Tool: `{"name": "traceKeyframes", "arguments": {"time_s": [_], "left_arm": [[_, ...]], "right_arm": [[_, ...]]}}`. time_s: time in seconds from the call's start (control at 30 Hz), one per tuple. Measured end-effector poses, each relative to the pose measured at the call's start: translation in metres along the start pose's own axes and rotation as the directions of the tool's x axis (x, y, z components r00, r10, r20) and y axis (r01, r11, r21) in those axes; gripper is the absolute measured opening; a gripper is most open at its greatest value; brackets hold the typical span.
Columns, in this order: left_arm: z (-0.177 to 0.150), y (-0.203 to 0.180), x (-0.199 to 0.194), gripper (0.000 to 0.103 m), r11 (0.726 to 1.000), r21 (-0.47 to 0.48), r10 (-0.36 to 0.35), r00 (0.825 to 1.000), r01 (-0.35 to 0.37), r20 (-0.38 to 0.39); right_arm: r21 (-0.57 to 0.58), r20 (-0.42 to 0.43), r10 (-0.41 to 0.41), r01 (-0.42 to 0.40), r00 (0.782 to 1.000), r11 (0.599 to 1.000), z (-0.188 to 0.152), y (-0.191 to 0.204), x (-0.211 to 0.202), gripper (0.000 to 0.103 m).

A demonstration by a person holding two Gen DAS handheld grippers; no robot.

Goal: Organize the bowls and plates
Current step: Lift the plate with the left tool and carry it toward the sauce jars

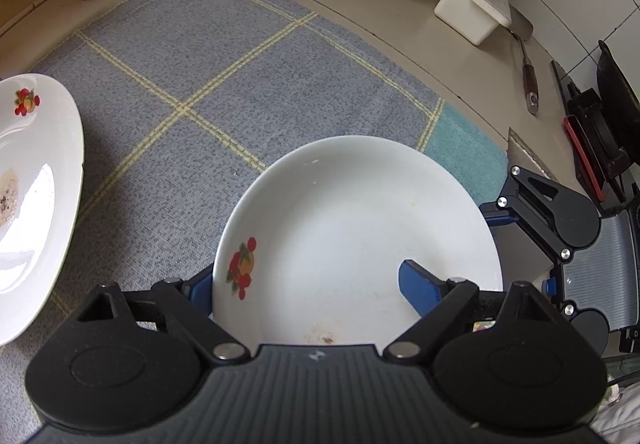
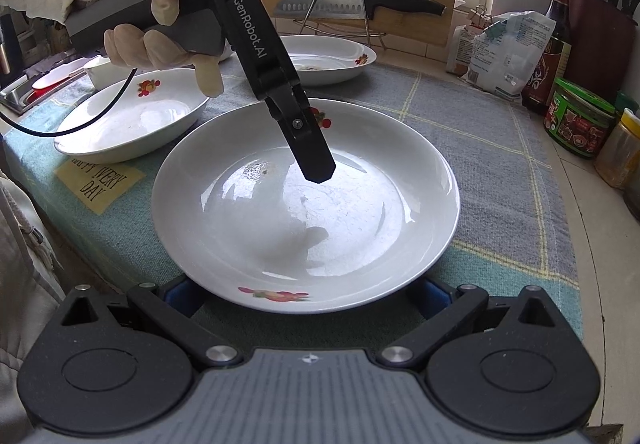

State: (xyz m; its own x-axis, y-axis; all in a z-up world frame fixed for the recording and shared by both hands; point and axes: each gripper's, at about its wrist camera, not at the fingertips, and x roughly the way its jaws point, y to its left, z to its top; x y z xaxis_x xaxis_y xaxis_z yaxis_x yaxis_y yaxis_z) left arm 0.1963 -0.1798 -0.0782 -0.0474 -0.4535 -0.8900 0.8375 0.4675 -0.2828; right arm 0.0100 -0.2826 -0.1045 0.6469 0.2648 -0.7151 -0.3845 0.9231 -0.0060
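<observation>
Your left gripper (image 1: 306, 284) pinches the white plate (image 2: 304, 204) at its rim: one finger (image 1: 420, 288) lies inside, the other under it. The plate sits mid-cloth (image 2: 500, 164). Your right gripper (image 2: 308, 298) straddles its six-o'clock edge; whether it presses, I cannot tell. Another plate (image 2: 132, 120) lies at ten o'clock, a third (image 2: 332, 60) at twelve.

A plate (image 2: 304, 212) sits on the cloth (image 2: 480, 148) at the counter's front edge. A second plate (image 2: 132, 116) lies just to its left, a third (image 2: 332, 60) behind. Jars (image 2: 580, 120) and bottles (image 2: 554, 40) line the right; a knife (image 2: 360, 6) rests on a rack behind.
</observation>
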Motion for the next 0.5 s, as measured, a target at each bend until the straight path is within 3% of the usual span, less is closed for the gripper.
{"name": "traceKeyframes", "arguments": {"time_s": [0.5], "left_arm": [[0.0005, -0.0009, -0.0016, 0.09, 1.0, -0.005, 0.002, 1.0, -0.002, 0.011]], "right_arm": [[-0.002, -0.024, -0.003, 0.003, 1.0, 1.0, 0.0058, 0.0017, 0.0015, 0.103]]}}
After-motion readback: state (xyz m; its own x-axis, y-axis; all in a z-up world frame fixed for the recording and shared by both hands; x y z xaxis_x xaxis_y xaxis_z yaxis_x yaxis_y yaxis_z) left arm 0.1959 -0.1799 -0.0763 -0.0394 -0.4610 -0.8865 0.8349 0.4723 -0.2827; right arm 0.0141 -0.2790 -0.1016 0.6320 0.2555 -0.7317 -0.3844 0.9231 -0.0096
